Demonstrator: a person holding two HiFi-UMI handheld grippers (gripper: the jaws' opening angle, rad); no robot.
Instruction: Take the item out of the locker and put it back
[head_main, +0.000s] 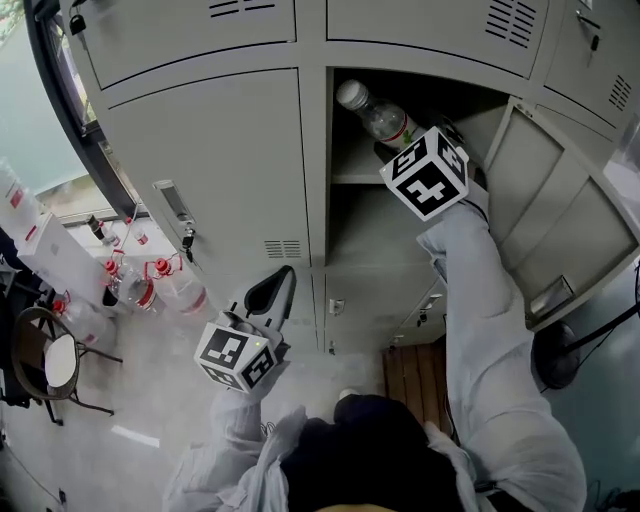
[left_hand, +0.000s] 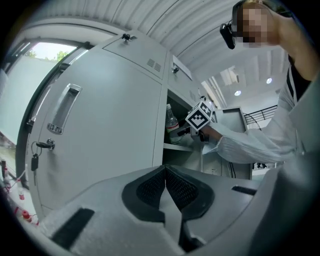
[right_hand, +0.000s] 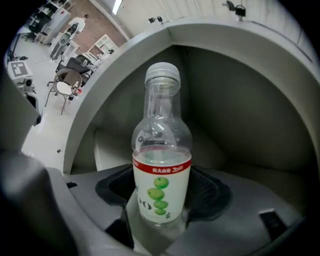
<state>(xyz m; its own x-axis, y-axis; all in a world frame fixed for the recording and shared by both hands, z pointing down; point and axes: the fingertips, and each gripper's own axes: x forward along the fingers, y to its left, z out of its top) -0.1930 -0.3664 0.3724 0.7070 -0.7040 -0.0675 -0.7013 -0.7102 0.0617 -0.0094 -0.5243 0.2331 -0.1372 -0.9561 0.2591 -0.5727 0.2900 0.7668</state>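
The right gripper (head_main: 398, 143) is raised on an outstretched, white-sleeved arm (head_main: 490, 330) into the open locker compartment (head_main: 350, 165) at the upper centre of the head view. Its jaws are clamped on the labelled body of a clear plastic bottle (right_hand: 161, 165) at the compartment's mouth. The left gripper (left_hand: 165, 187), jaws pressed together on nothing, is at lower left, pointing at the closed locker door (head_main: 210, 160).
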